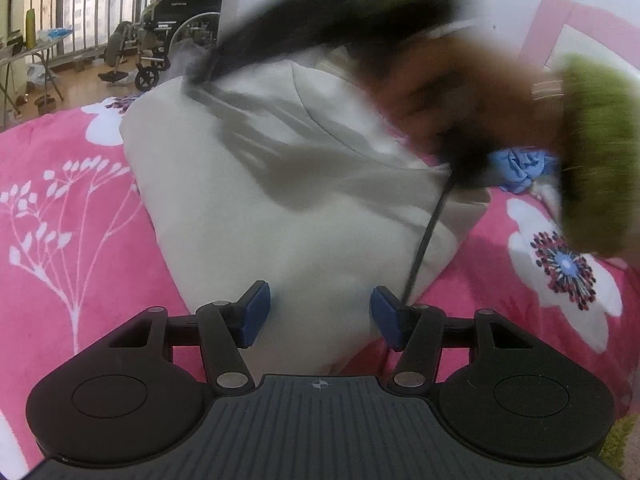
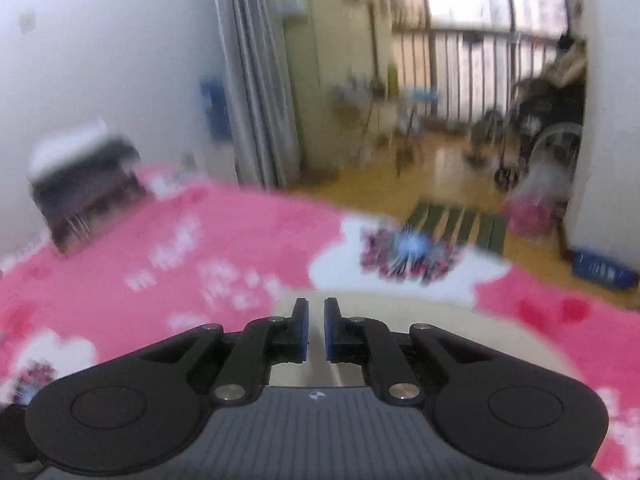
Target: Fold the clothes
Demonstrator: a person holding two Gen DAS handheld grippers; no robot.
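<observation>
A cream hooded garment [image 1: 280,184] lies partly folded on the pink flowered blanket [image 1: 72,208]. My left gripper [image 1: 320,312] is open and empty, just above the garment's near edge. In the left wrist view a blurred person's head with long dark hair [image 1: 420,80] and a green sleeve [image 1: 592,168] lean over the garment's far right. In the right wrist view my right gripper [image 2: 316,330] has its jaws nearly together with a narrow gap, nothing visible between them, above a cream patch of the garment [image 2: 460,320]. That view is blurred by motion.
A blue crumpled cloth [image 1: 520,168] lies past the garment on the right. A pink headboard [image 1: 560,24] stands at the back. A wheelchair [image 1: 168,40] and a folding table [image 1: 24,56] stand on the wood floor beyond the bed. A dark box [image 2: 88,184] sits at the bed's far left.
</observation>
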